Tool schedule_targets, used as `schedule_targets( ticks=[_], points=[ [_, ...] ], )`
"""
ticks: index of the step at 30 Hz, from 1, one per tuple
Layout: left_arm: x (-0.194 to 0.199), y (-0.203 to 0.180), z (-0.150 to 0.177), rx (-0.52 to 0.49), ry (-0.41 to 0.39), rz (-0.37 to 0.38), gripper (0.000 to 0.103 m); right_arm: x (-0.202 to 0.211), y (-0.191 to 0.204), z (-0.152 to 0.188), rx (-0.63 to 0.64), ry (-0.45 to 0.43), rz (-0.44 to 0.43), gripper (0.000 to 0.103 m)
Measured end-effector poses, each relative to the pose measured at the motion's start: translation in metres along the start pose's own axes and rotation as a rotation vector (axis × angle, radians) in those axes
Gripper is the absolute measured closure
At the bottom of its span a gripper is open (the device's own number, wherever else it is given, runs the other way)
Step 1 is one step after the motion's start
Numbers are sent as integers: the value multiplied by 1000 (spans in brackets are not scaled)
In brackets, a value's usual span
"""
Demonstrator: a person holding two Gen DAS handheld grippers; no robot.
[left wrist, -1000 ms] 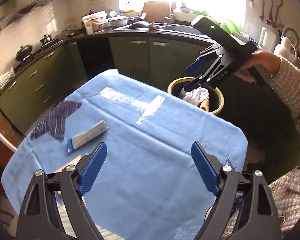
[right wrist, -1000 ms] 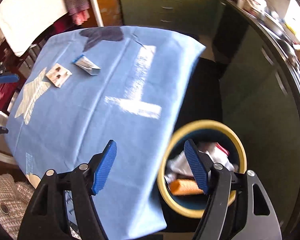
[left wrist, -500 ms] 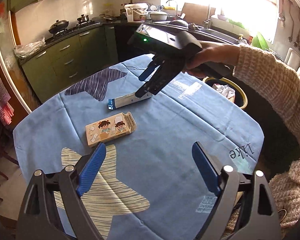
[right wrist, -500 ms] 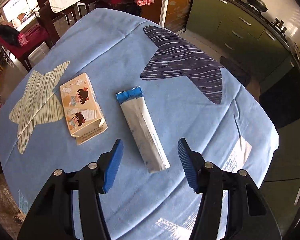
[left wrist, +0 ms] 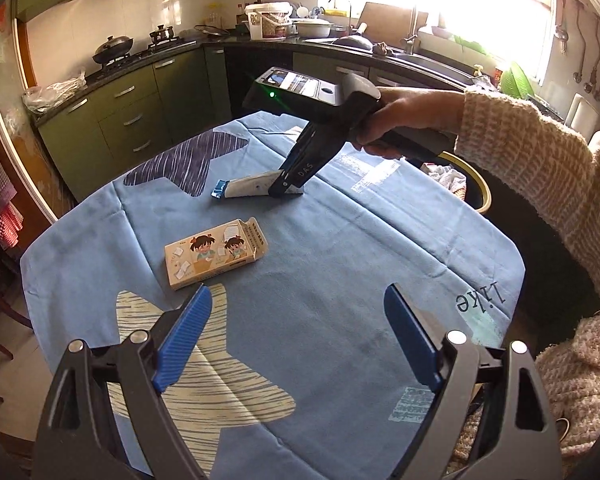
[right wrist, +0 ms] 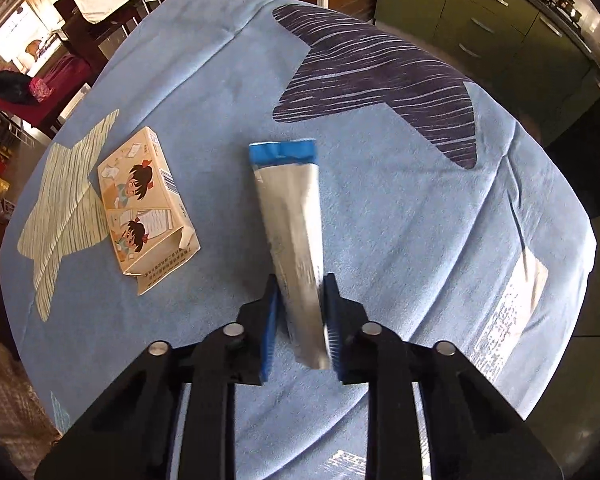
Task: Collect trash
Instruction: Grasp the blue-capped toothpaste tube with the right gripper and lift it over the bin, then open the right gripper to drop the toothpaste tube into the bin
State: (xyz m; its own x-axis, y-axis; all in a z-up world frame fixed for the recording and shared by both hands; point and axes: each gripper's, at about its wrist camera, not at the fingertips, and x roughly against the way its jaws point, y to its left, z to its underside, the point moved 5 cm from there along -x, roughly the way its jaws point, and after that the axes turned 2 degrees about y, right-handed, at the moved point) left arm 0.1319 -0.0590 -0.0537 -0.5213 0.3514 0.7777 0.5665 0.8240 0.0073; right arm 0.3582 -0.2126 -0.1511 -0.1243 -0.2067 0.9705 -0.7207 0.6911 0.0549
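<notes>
My right claw (right wrist: 301,316) is closed on the near end of the long silver foil wrapper with a blue crimped end (right wrist: 290,216). The blue pads press its two long edges, and the blue end points away from me. From the left wrist view the wrapper (left wrist: 249,188) looks tilted, its gripped end raised and its blue tip low at or near the blue tablecloth with star prints (left wrist: 340,264) that covers the worktop; I cannot tell whether that tip touches the cloth.

My left claw (left wrist: 296,340) hangs wide with nothing between its pads, low over the near side of the worktop. The small beige cardboard carton printed with cartoon children (left wrist: 216,252) lies flat just ahead of it, well apart from the wrapper.

I judge the step in hand to be lifting this wrapper and carrying it to the round bin with a yellow rim (left wrist: 474,192), which sits off the right edge of the worktop, partly hidden behind my right arm. Foil is thin and slippery, so I should keep the pads firmly shut and raise it straight up until the blue tip hangs free before swinging right. I would open only once the wrapper is over the bin's mouth, since a light strip like this may flutter wide. The carton appears to be what remains.
</notes>
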Motion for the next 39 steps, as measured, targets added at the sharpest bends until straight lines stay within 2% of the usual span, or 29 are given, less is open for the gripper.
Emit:
schedule_targets(
  ticks=[6,10,14,18,20,23,25,26,27,30,35,39],
  points=[
    [-1,-3,0,-4,4,10,19,25,-1,21,-39,-49,-1,92],
    [-2,-10,-1,-22,2,19,19,58,-6,55,-100,-106,1,92],
    [-2,-20,-2,-43,-6,36,18,92,-28,117,-222,-140,24,92],
    [-3,-25,-4,-52,-12,49,17,115,-72,210,-404,-108,104,92],
    [-4,-27,-6,-55,-12,55,17,118,-97,256,-506,-72,153,91],
    [-6,-32,-9,-64,-12,70,17,109,-127,312,-635,-13,177,89],
    [-6,-35,-10,-71,-15,71,17,102,-144,335,-689,-8,195,80],
    [-6,-36,-11,-74,-17,72,17,100,-152,342,-717,-17,209,68],
    [-6,-37,-11,-75,-19,73,16,100,-159,349,-746,-31,225,60],
    [-6,-38,-11,-80,-14,68,15,105,-163,354,-781,-81,204,60],
    [-14,-26,-9,-80,10,33,13,119,-150,337,-740,-136,190,57],
    [-34,1,-6,1,67,-7,9,125,-132,321,-698,-149,180,55]
  ],
)
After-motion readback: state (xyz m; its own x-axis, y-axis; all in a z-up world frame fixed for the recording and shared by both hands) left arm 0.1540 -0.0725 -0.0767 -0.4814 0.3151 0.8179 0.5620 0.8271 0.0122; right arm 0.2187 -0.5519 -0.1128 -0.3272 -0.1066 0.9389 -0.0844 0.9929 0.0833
